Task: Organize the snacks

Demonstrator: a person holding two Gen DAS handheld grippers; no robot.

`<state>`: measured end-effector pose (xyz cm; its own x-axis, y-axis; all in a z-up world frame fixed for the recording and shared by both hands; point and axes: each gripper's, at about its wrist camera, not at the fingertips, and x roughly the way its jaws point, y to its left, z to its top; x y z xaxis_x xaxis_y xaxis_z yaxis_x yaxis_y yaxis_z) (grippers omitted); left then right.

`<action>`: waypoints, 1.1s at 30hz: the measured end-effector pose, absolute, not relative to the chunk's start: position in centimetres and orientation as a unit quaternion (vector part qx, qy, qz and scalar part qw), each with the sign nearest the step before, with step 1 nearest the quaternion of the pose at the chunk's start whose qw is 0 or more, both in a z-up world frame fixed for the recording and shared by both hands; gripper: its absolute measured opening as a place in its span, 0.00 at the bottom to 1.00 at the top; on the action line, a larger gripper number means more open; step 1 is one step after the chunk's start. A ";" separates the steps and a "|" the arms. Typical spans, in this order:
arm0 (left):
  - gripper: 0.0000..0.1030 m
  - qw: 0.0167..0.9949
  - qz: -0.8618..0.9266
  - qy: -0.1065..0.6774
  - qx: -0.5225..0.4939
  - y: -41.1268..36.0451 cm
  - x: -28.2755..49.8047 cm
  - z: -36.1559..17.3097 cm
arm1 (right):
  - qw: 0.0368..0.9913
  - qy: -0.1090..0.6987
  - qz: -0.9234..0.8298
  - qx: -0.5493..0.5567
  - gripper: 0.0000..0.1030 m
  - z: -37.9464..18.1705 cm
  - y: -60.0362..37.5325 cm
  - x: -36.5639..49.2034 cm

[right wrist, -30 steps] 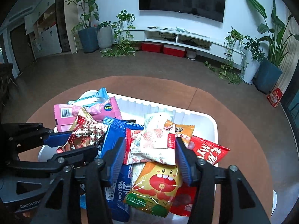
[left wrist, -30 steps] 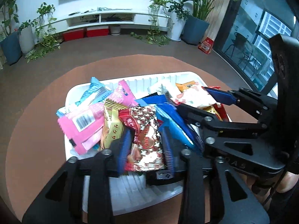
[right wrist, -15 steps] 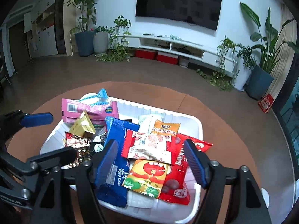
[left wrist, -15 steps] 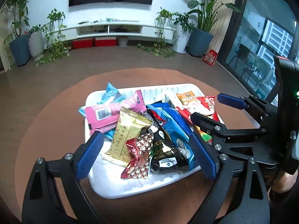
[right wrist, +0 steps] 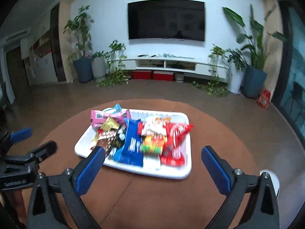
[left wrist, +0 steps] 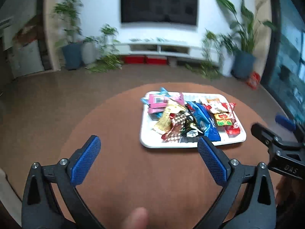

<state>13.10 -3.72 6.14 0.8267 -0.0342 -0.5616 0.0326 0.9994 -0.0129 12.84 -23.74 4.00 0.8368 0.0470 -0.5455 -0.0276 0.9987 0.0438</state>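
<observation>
A white tray (left wrist: 171, 145) (right wrist: 171, 173) on the round brown table holds a pile of snack packets: a pink one (left wrist: 156, 103) (right wrist: 106, 117), a gold one (left wrist: 165, 118), a blue one (left wrist: 205, 122) (right wrist: 131, 143), a red one (left wrist: 231, 122) (right wrist: 175, 139). My left gripper (left wrist: 148, 138) hovers short of the tray's near-left side, jaws opening wide, nothing between them. My right gripper (right wrist: 153, 148) hangs before the tray's near edge, also opening and empty. Each shows in the other's view: the right gripper (left wrist: 274, 126), the left gripper (right wrist: 36, 140).
The brown table (left wrist: 124, 181) spreads bare around the tray. A small white object (right wrist: 271, 179) sits at the table's right edge. A thumb (left wrist: 137, 217) shows at the bottom. Potted plants, a low white cabinet and a wall screen stand far behind.
Both grippers have pulled back and up from the tray and spread wide. The packets that were between their pads now lie on the tray.
</observation>
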 end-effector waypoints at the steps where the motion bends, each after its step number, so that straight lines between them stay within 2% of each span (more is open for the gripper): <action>1: 1.00 0.957 -0.029 0.290 -0.007 -3.6 11.9 5.9 | 0.959 0.282 0.018 0.021 1.00 3.9 -23.8 11.7; 6: 1.00 0.952 -0.031 0.304 -0.003 -3.8 7.0 3.3 | 0.964 0.264 0.010 0.031 1.00 2.7 -23.3 6.8; 10: 1.00 0.931 -0.119 0.332 -0.093 -2.6 5.3 0.9 | 0.964 0.262 -0.002 0.033 1.00 1.3 -23.2 4.8; 15: 1.00 0.906 -0.059 0.407 -0.096 -2.5 4.9 -0.6 | 0.968 0.250 -0.006 0.021 1.00 1.0 -23.0 3.9; 21: 1.00 0.931 -0.005 0.360 -0.064 -2.5 3.1 1.6 | 0.971 0.240 -0.011 0.021 1.00 0.9 -23.0 3.3; 26: 1.00 0.932 -0.004 0.350 -0.091 -2.5 2.4 2.2 | 0.971 0.236 -0.010 0.023 1.00 1.0 -23.1 3.0; 33: 1.00 0.944 0.044 0.326 -0.009 -4.6 1.3 4.4 | 0.972 0.231 -0.012 0.027 1.00 1.1 -23.3 2.7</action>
<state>1.26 -4.61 4.39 0.7834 0.0778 -0.6166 -0.0889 0.9960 0.0126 2.65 -23.27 1.08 0.8926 -0.0109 -0.4508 0.0357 0.9983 0.0465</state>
